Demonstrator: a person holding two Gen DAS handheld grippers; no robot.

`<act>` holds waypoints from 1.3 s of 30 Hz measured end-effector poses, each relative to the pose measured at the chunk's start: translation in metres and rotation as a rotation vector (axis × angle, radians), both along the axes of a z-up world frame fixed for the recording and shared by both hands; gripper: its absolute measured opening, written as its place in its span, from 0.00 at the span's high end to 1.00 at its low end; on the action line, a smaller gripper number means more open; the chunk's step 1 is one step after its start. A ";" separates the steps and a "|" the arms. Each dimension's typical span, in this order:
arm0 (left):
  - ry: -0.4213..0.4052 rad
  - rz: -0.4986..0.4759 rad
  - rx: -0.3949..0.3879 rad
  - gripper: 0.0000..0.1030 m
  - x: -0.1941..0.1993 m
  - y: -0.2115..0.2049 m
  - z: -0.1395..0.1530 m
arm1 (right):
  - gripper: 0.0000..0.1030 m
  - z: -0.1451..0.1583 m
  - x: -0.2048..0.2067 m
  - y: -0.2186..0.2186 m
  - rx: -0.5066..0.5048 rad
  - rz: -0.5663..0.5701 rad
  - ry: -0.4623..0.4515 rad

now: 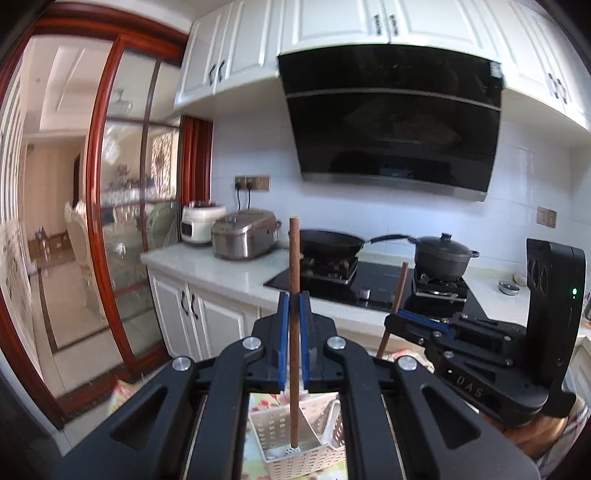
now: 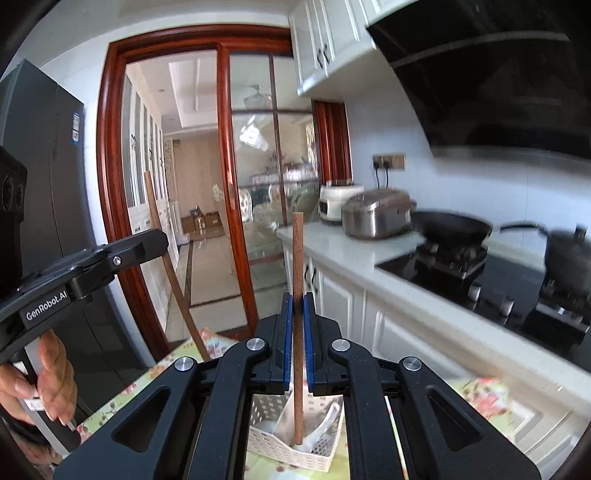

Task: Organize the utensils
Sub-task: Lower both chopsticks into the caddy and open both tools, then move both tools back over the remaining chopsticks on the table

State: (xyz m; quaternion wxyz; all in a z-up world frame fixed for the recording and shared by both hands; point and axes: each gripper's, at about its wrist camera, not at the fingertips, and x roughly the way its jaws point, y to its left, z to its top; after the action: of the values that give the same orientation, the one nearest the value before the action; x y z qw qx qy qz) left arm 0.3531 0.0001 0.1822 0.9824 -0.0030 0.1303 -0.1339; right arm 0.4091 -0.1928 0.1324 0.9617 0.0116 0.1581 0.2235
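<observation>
Basket (image 1: 295, 435) below — counter (image 1: 207, 264) ahead.

Range hood (image 1: 391, 122): black, slanted, upper centre, under white wall cabinets (image 1: 332, 22).
Wok (image 1: 330, 242): black, on left burner of the gas hob (image 1: 369, 286).
Lidded pot (image 1: 441, 256): black, on right burner.
Rice cookers: steel one (image 1: 243, 236) beside white one (image 1: 201, 221), on the white counter (image 1: 207, 267).
Sliding door (image 2: 243, 177): red-brown frame, glass panels.
Refrigerator (image 2: 48, 177): grey, far left.

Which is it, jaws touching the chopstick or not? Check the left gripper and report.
Touching. The left wrist view shows the left gripper shut on its chopstick: both blue-lined jaws press against the upright brown stick, no gap on either side, above the white basket.
</observation>
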 end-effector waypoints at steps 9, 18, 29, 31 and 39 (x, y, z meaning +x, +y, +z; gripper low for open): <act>0.244 0.016 -0.030 0.95 0.062 0.014 -0.094 | 0.94 -0.064 0.048 0.017 -0.053 0.022 0.166; 0.295 0.069 -0.045 0.88 0.068 0.040 -0.127 | 0.86 -0.089 0.069 0.025 -0.047 0.004 0.244; 0.159 0.172 -0.026 0.44 -0.020 0.070 -0.093 | 0.54 -0.059 -0.001 -0.002 -0.011 -0.004 0.155; 0.136 0.179 -0.028 0.36 -0.041 0.070 -0.091 | 0.53 -0.058 -0.024 -0.005 0.000 0.010 0.136; 0.163 0.168 0.013 0.06 -0.115 0.054 -0.128 | 0.41 -0.095 -0.101 -0.010 -0.006 0.025 0.151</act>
State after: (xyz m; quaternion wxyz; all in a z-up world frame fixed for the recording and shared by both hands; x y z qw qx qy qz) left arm 0.2386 0.0546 0.0543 0.9763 -0.0185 0.2099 -0.0494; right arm 0.3078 -0.2024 0.0377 0.9443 0.0236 0.2308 0.2334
